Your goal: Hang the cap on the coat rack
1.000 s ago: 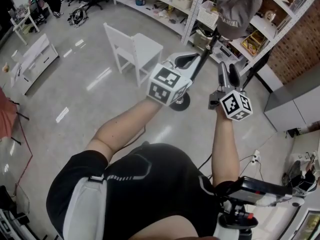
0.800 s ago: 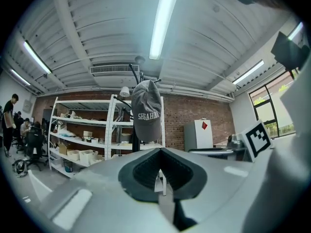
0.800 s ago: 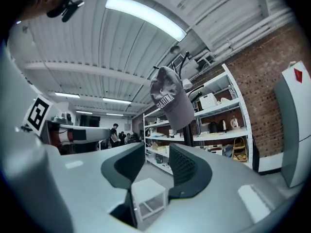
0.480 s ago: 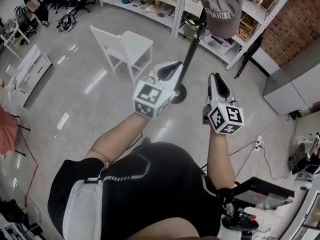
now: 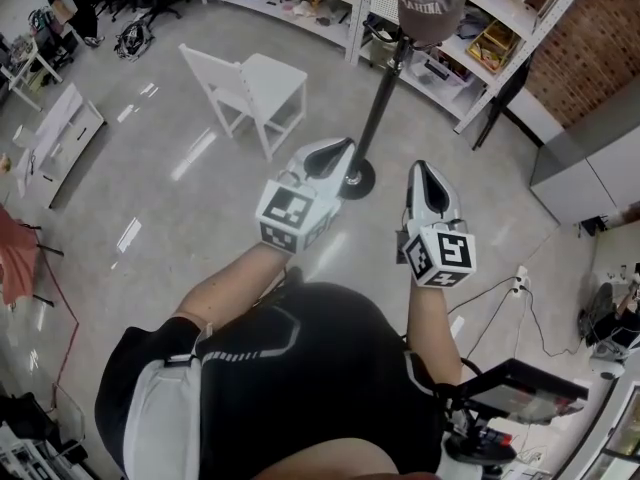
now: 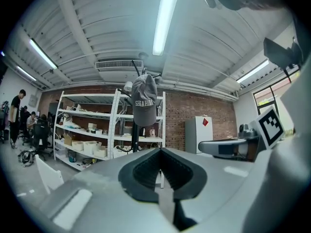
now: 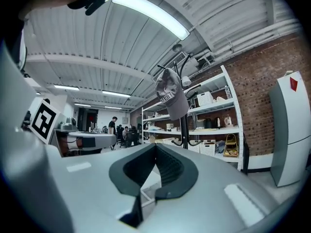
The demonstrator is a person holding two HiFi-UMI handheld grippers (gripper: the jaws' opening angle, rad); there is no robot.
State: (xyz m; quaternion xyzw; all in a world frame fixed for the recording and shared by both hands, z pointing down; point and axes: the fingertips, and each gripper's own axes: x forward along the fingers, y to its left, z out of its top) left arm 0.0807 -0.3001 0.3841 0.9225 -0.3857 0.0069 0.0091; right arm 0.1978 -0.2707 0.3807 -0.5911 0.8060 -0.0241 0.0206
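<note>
A grey cap (image 5: 425, 3) hangs on top of the black coat rack (image 5: 378, 108), whose round base (image 5: 355, 180) stands on the floor. Nothing grips the cap. Both grippers are held level, well below and short of it. My left gripper (image 5: 335, 148) is shut and empty; in its own view the cap (image 6: 144, 101) hangs above its closed tips (image 6: 160, 149). My right gripper (image 5: 420, 173) has just been closing and now stands shut with nothing between its jaws. The right gripper view has the cap (image 7: 171, 98) above the closed tips (image 7: 155, 145).
A white chair (image 5: 255, 88) stands left of the rack. White shelving (image 5: 480, 38) with boxes runs behind it, and a grey cabinet (image 5: 590, 158) stands at the right. Cables (image 5: 500, 298) lie on the floor at the right. People sit far off at the back left.
Both grippers have drawn back and down from the cap, which stays on the rack. The right gripper's jaws, open a second ago, have closed on nothing.
</note>
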